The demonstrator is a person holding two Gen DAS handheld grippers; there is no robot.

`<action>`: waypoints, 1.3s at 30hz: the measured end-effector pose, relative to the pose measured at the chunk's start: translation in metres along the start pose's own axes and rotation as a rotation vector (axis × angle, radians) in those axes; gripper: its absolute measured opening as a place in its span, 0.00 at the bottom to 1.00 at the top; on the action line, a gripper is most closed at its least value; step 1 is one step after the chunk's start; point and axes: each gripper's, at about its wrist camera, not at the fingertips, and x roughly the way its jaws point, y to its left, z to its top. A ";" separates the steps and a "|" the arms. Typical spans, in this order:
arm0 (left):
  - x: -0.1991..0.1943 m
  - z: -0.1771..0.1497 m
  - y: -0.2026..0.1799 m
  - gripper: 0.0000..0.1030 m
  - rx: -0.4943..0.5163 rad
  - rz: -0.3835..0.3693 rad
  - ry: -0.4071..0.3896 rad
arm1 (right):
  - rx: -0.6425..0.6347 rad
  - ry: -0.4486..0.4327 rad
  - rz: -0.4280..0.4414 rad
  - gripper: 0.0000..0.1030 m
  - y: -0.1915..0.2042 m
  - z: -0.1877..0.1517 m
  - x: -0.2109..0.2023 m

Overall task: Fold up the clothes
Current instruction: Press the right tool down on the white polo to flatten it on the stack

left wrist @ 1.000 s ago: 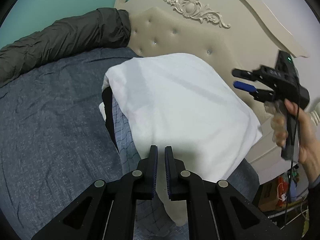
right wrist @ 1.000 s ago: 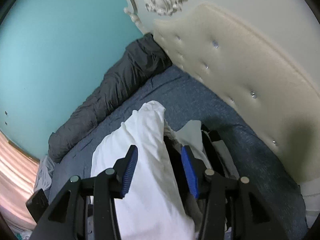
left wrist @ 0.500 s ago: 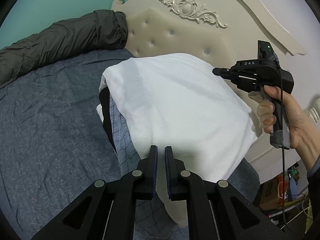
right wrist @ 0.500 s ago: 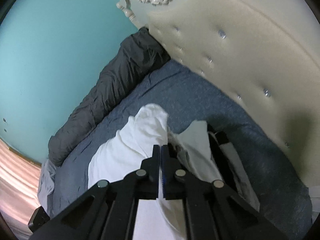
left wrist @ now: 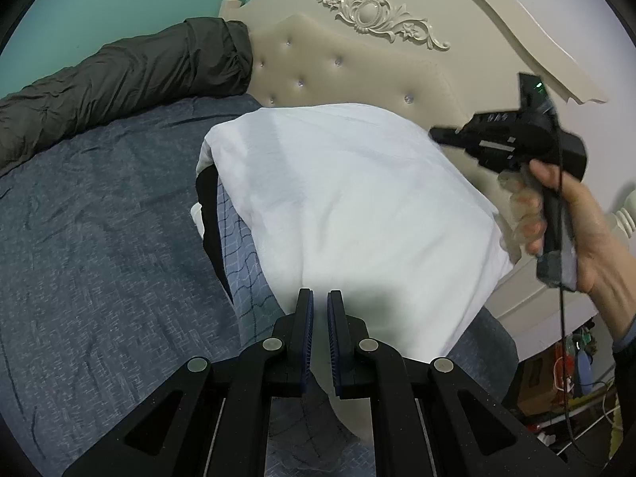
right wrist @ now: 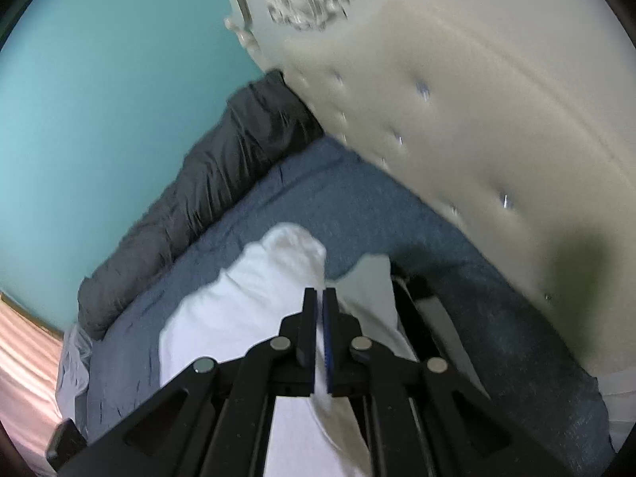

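A white garment [left wrist: 349, 206] lies spread over a stack of clothes on the bed, with a blue checked piece [left wrist: 242, 254] and a black one [left wrist: 208, 206] showing under its left side. My left gripper [left wrist: 320, 298] is shut on the white garment's near edge, and a fold hangs below the fingers. A hand [left wrist: 588, 238] holds my right gripper [left wrist: 434, 134] at the garment's far right edge. In the right wrist view the right gripper [right wrist: 320, 295] is shut on the white garment [right wrist: 246, 310], which runs on past the tips.
A blue-grey bedspread [left wrist: 99, 246] covers the bed. A dark padded jacket [left wrist: 127, 79] lies along the teal wall. The cream tufted headboard [left wrist: 357, 75] stands close behind the stack. Boxes and cables [left wrist: 556, 381] sit on the floor at right. Pink fabric [right wrist: 24, 357] shows at far left.
The right gripper's jaws went from open around the white garment to shut on it, and it moved in to the garment's far edge. The left gripper kept still.
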 end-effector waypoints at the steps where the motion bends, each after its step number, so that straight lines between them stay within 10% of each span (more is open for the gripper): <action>1: 0.000 0.000 0.001 0.07 0.001 0.000 -0.001 | -0.008 -0.002 0.003 0.06 0.004 0.002 -0.002; 4: -0.002 0.000 0.002 0.08 0.001 -0.003 -0.008 | -0.055 0.000 -0.007 0.42 0.017 0.010 -0.002; 14: -0.006 0.018 0.029 0.10 -0.038 -0.003 -0.036 | -0.208 0.103 -0.095 0.44 0.048 0.029 0.043; 22: 0.010 0.015 0.039 0.10 -0.039 -0.028 -0.009 | -0.240 0.154 -0.143 0.01 0.049 0.027 0.075; 29: 0.016 0.008 0.036 0.10 -0.045 -0.034 -0.003 | -0.190 0.027 -0.224 0.01 0.043 0.038 0.062; 39: 0.013 0.011 0.035 0.10 -0.042 -0.024 -0.007 | -0.130 0.074 -0.216 0.01 0.030 0.037 0.068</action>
